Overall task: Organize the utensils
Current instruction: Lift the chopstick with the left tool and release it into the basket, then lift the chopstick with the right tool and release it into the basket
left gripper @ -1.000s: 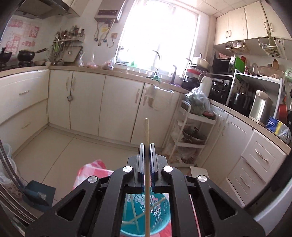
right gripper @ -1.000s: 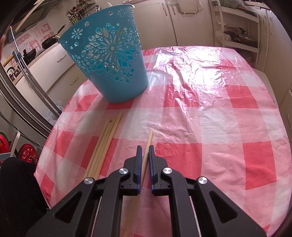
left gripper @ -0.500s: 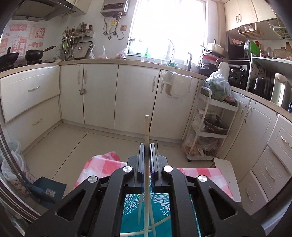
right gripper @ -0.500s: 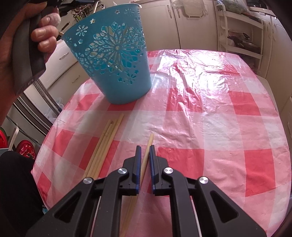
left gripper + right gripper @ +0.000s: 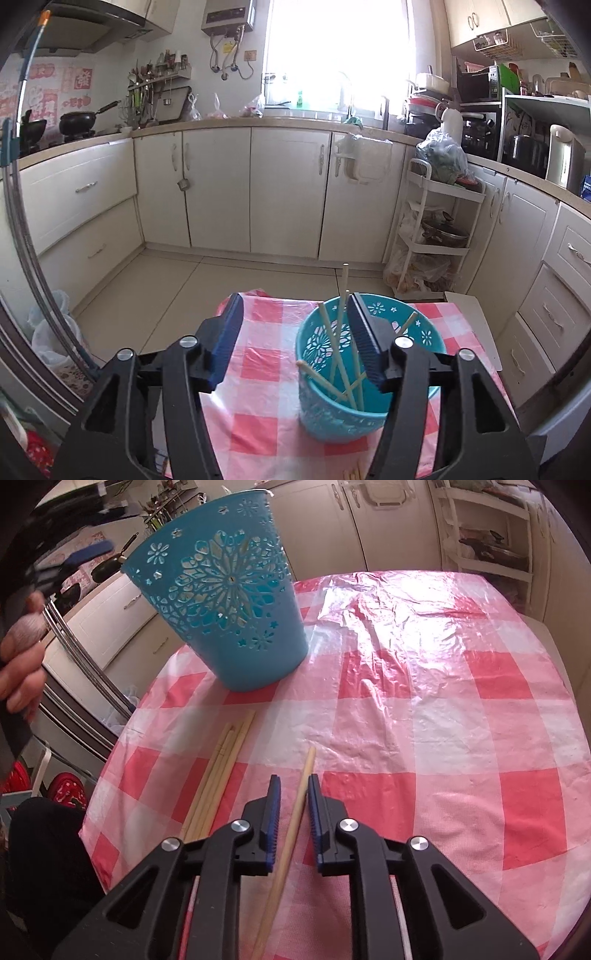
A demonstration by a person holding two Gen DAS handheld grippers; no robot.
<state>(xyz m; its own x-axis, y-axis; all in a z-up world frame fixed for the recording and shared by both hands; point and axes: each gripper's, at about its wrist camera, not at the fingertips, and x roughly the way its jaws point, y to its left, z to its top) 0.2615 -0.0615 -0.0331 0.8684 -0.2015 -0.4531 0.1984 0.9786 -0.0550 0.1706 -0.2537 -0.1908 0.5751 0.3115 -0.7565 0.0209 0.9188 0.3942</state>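
A blue perforated basket [image 5: 343, 417] stands on the red-and-white checked table [image 5: 258, 369] with several chopsticks [image 5: 341, 354] inside. My left gripper [image 5: 295, 310] is wide open and empty above and behind it; one chopstick [image 5: 345, 291] stands in the basket by the right finger. In the right wrist view the basket [image 5: 221, 602] is at the far left. My right gripper [image 5: 293, 786] is open around a single chopstick [image 5: 291, 834] that lies on the table. Three more chopsticks [image 5: 221, 768] lie in a bundle to its left.
Kitchen cabinets [image 5: 221, 192] and a white trolley [image 5: 436, 236] stand beyond the table. The table's left edge [image 5: 110, 757] is close to the chopstick bundle. The person's other hand [image 5: 18, 664] shows at the left of the right wrist view.
My left gripper has opened and let go of its chopstick, which now stands in the basket. My right gripper's jaws have spread wider around the chopstick on the table.
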